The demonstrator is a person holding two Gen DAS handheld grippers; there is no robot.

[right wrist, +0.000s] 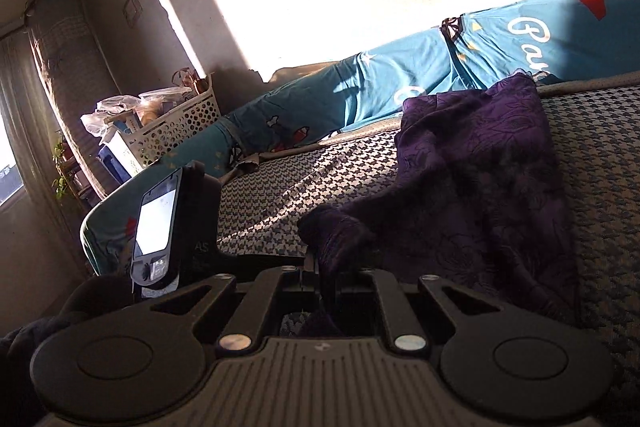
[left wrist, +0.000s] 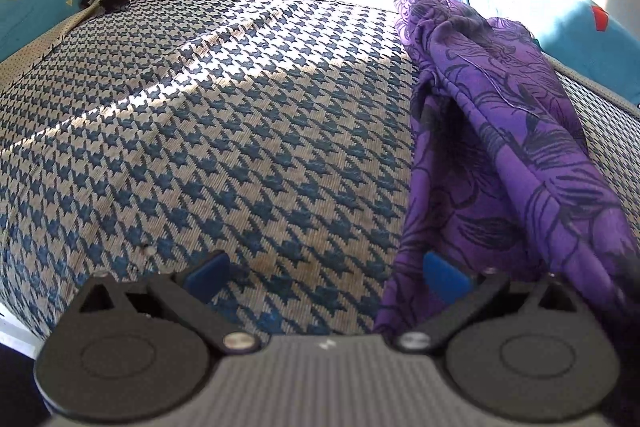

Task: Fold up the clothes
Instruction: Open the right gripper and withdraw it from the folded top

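Surface: a bed is wearing a blue-and-cream houndstooth mat.
Cloth: a purple floral garment is lying bunched on the mat.
Border: a teal cartoon-print quilt is lying along the far edge.

Probably a home bedroom: bed (teal bedding), curtain.

The purple garment was a thin, soft cloth printed with dark line-drawn flowers. It lay bunched and creased on the houndstooth surface — a long rumpled band in the left wrist view, running from the far edge toward the near right. In the right wrist view it spread in loose folds, one dark corner drawn up — pinched at the near edge.
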